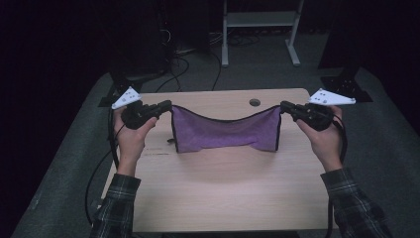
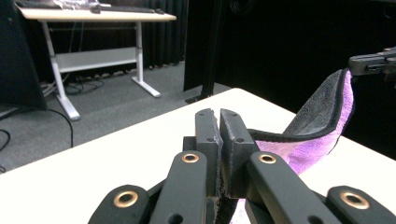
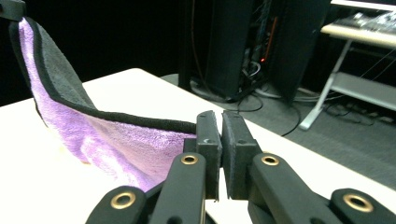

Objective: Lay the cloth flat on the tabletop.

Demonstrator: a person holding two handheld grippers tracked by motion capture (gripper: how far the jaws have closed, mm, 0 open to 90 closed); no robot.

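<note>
Nearest the camera in the high view, two plaid-sleeved forearms reach over the pale wooden table point(image 1: 223, 198). The left claw point(image 1: 168, 105) is clamped tight on one top corner of a purple terry cloth with black edging point(image 1: 225, 131), and the right claw point(image 1: 283, 105) pinches the opposite corner. The cloth hangs stretched between them, sagging in the middle, its lower edge seemingly resting on the table, though the dim light makes that hard to confirm. Beyond the table, a white-framed desk point(image 1: 260, 20) stands on grey carpet.
</note>
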